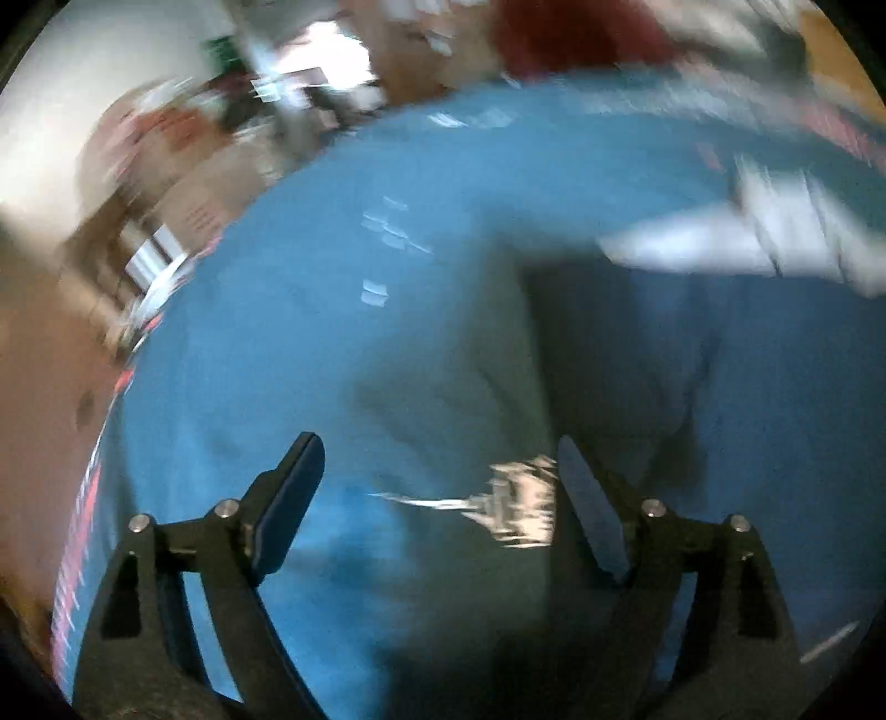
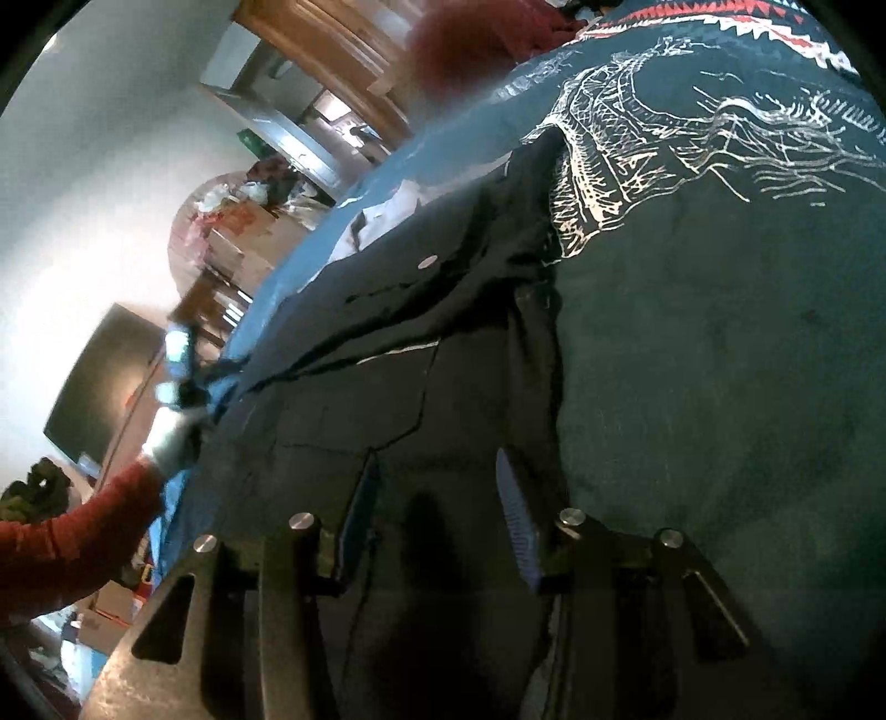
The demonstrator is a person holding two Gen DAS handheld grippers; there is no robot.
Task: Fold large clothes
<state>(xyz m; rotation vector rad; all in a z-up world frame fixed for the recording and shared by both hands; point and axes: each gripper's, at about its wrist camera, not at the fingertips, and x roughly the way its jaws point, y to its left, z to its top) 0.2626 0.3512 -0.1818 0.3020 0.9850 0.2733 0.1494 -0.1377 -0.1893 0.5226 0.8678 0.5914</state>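
Left tongs (image 1: 437, 471): spread wide, nothing between the fingers, poised over the blue-covered counter (image 1: 310, 310); view heavily blurred. Right tongs (image 2: 437, 498): fingers parted, nothing pinched, hovering just above dark cloth. Dark garment (image 2: 692, 343): large, dark teal, lying spread on the counter, pale dragon print (image 2: 637, 149) on its far part, red-and-white patterned band (image 2: 720, 14) at its far edge. Black garment (image 2: 398, 310): rumpled, with a small pale button, lying beside and partly over the teal one. Person's hand (image 2: 171, 437): white glove, red sleeve (image 2: 83, 531), holding the other tool at the counter's left edge. Background: cardboard boxes, wooden furniture, indistinct.
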